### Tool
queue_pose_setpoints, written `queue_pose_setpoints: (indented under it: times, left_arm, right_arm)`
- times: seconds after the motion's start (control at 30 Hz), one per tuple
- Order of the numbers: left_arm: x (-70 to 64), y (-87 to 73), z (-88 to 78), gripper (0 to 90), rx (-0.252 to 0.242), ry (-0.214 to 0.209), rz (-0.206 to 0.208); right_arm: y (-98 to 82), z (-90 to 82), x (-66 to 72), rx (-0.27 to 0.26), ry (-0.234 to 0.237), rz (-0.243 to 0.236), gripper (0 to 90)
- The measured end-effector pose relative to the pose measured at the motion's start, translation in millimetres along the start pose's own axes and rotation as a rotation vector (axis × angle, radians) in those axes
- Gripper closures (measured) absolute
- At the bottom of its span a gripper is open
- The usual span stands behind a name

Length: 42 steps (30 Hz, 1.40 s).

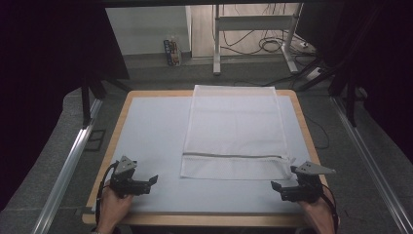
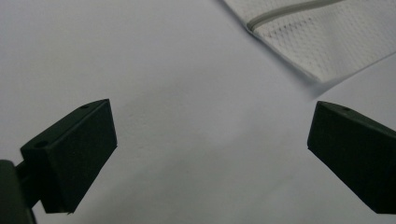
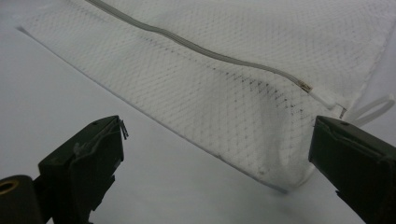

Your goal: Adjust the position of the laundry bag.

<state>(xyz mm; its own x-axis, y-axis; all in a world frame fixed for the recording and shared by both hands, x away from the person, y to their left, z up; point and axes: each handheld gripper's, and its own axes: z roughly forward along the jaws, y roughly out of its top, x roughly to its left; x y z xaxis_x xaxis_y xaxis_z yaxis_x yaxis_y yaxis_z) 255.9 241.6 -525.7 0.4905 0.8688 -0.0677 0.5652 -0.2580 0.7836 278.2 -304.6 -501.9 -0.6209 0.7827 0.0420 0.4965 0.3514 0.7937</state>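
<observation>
Tabletop: pale mat over a wood board, person at the near edge. White mesh laundry bag lies flat, right of centre, far end reaching the far edge, zipper running left-right close to its near hem. Zipper pull sits at the bag's near right corner, with a small loop beside it.

Left tool near left, jaws spread wide, nothing between them, well apart from the bag's near left corner. Right tool near right, jaws also spread and empty, just beside the near right corner.

Risks, my read:
- Bag is thin and flat on the mat: a jaw may slide over the mesh or pinch the mat too.
- Pull is small: easy to miss, or grab the loop instead.
- Tugging one corner with the other loose would drag or bunch the whole bag.
</observation>
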Motion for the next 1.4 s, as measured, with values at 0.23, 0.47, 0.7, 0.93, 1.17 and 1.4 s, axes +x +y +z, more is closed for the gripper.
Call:
queue_pose_setpoints:
  times: [0.23,0.47,0.7,0.93,1.17,1.4]
  left_arm:
    - [0.9,-1.0,1.6,1.2,-0.004,0.000,-0.009]
    - [0.7,-1.6,3.7,1.3,0.017,-0.014,-0.009]
    - [-2.0,-0.3,4.8,2.2,0.041,-0.006,0.008]
    - [-2.3,1.7,3.9,2.8,0.054,-0.002,-0.005]
    - [-6.3,5.5,6.0,2.3,0.060,-0.009,-0.001]
    - [-13.4,12.4,11.2,7.4,0.063,-0.025,0.031]
  right_arm:
    - [0.2,-0.1,-0.8,0.004,-0.003,-0.003,3.2]
    - [0.2,1.4,-2.4,0.015,0.008,0.014,3.3]
    - [0.2,4.1,-1.7,0.023,-0.005,0.000,2.7]
    - [0.3,6.2,-0.9,0.028,-0.015,0.005,2.5]
    - [1.3,8.0,-2.8,0.029,-0.040,0.020,0.5]
    - [5.3,3.6,-9.5,0.056,-0.052,0.069,5.8]
